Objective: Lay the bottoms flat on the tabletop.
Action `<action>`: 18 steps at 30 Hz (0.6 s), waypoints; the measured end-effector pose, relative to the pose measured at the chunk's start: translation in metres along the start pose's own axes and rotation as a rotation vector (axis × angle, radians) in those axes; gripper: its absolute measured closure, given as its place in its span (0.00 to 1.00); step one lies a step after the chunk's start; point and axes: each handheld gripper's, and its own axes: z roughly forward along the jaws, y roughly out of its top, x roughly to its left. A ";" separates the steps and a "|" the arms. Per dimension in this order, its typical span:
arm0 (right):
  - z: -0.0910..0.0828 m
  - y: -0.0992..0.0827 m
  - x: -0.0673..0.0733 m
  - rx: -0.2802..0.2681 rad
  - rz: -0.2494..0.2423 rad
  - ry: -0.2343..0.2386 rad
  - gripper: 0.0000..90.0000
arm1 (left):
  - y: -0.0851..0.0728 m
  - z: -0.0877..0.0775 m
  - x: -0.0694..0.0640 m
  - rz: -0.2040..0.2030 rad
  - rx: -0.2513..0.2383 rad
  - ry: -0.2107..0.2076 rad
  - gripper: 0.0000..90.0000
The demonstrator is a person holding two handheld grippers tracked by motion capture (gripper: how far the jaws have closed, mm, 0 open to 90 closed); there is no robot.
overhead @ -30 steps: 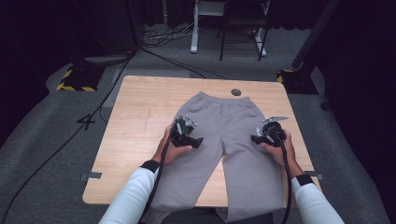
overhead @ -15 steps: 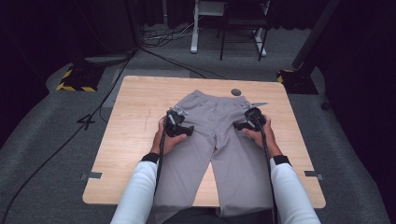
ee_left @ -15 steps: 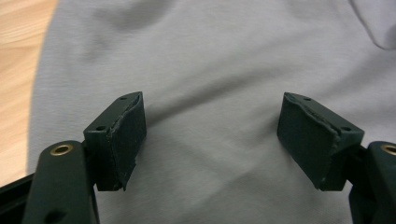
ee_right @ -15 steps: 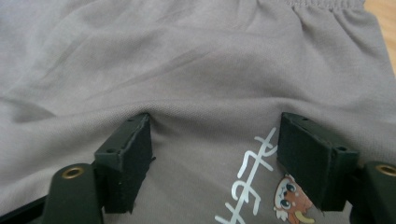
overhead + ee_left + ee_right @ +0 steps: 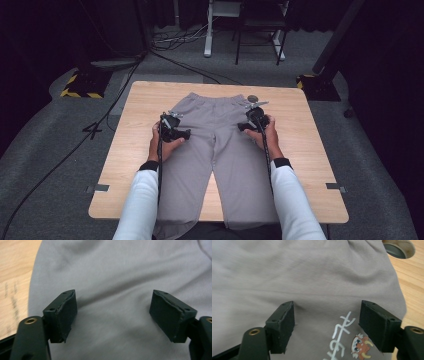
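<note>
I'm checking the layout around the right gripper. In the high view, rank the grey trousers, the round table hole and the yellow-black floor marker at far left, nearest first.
From the right gripper:
1. Grey trousers, directly beneath it.
2. Round table hole, just beyond, near the table's far edge.
3. Yellow-black floor marker, far left, off the table.

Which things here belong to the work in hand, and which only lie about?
In the work:
- grey trousers, spread flat on the wooden table
- left gripper, jaws open over the cloth
- right gripper, jaws open over the cloth

Lying about:
- small round object beyond the waistband
- cables on the floor
</note>
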 end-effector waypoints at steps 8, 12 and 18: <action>-0.055 -0.044 0.017 -0.022 -0.171 0.165 0.28 | -0.038 -0.053 -0.026 0.186 -0.040 -0.168 0.22; -0.078 -0.078 0.031 -0.011 -0.237 0.221 0.28 | -0.072 -0.079 -0.037 0.257 -0.052 -0.180 0.21; -0.099 -0.112 0.042 0.048 -0.321 0.214 0.25 | -0.109 -0.091 -0.041 0.279 -0.026 -0.164 0.21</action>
